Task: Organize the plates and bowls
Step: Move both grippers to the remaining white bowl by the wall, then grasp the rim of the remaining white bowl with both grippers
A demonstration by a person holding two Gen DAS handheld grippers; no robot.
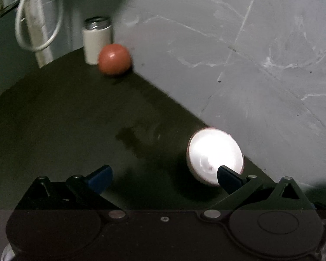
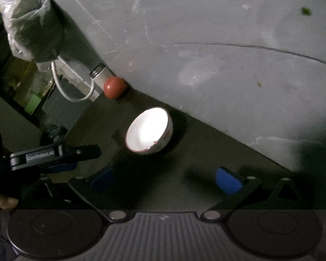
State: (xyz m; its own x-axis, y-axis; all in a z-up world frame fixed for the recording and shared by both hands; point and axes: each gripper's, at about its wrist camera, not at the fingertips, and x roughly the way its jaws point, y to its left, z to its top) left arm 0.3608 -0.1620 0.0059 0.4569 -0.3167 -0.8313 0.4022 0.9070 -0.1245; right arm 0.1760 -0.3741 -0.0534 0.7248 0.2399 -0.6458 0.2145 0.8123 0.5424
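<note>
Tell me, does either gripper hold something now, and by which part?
Nothing is held. Both grippers' jaws stand open, and the white bowl sits free on the dark table.

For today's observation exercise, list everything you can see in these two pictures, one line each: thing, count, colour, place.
Bowl: 1, white inside, upright on the dark table near the wall.
Red bowl: 1, reddish-brown, upside down at the table's far corner, in front of the can.
Can: 1, white with a metal top, far corner by the wall.
Table: 1, dark.
Wall: 1, grey, scratched, along the table's edge.
Cable: 1, white, looped, beyond the table.
Bag: 1, clear plastic over something dark, beyond the can.
Left gripper: 1, black with blue pads, open, one finger in front of the bowl.
Right gripper: 1, black with blue pads, open, short of the bowl.
</note>
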